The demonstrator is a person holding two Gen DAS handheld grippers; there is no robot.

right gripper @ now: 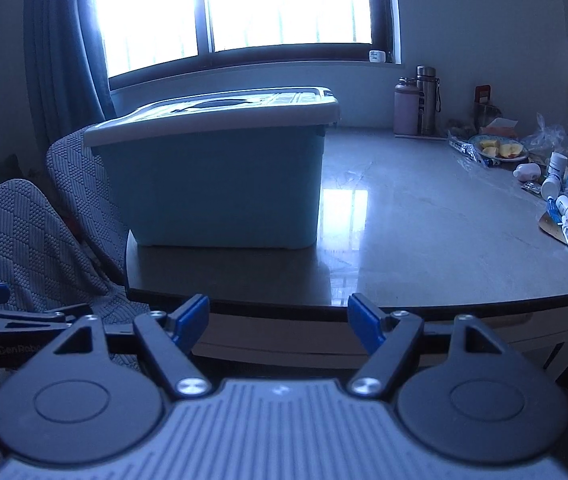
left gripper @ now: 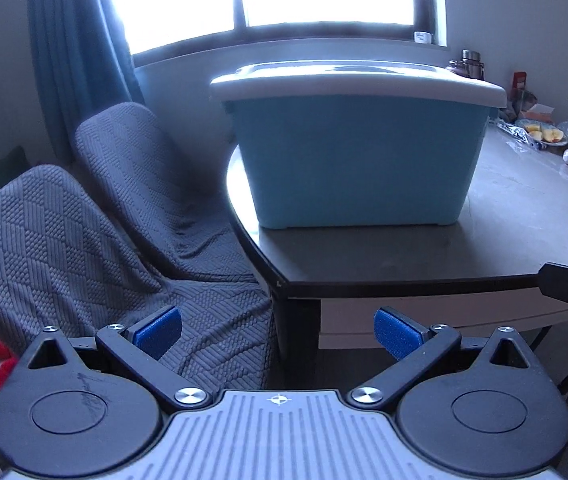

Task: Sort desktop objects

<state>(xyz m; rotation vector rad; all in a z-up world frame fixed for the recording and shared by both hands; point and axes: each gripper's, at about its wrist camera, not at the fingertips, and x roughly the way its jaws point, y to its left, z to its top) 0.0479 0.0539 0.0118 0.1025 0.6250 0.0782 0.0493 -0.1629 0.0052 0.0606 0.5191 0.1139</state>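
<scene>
Left wrist view shows the left gripper (left gripper: 277, 332) spread wide with nothing between its blue pads (left gripper: 157, 332), held off the near edge of the table (left gripper: 524, 208). At twelve o'clock from it stands the blue storage bin (left gripper: 358, 160), closed under a pale lid (left gripper: 358, 80), on the table's left corner. Two grey-covered chairs (left gripper: 83, 220) sit at nine to ten o'clock.

From the right wrist view, the right gripper (right gripper: 277, 322) is likewise wide and empty, short of the table edge, with the bin at eleven o'clock. The loose things to sort lie at two to three o'clock along the far right side: small white bottles (right gripper: 556, 184), a toothpaste-like tube (right gripper: 564, 228) and a plate of cut fruit (right gripper: 500, 150). Two flasks (right gripper: 418, 100) stand by the wall at one o'clock.

The bottles look light, rigid and smooth, so they will probably roll or slip; a grip across the body at mid-length seems safest. The tube looks soft and should be pinched near its cap. The bin looks stiff plastic and bulky; its lid probably lifts best by the overhanging rim, one gripper at each end. Whether the lid is latched cannot be told.
</scene>
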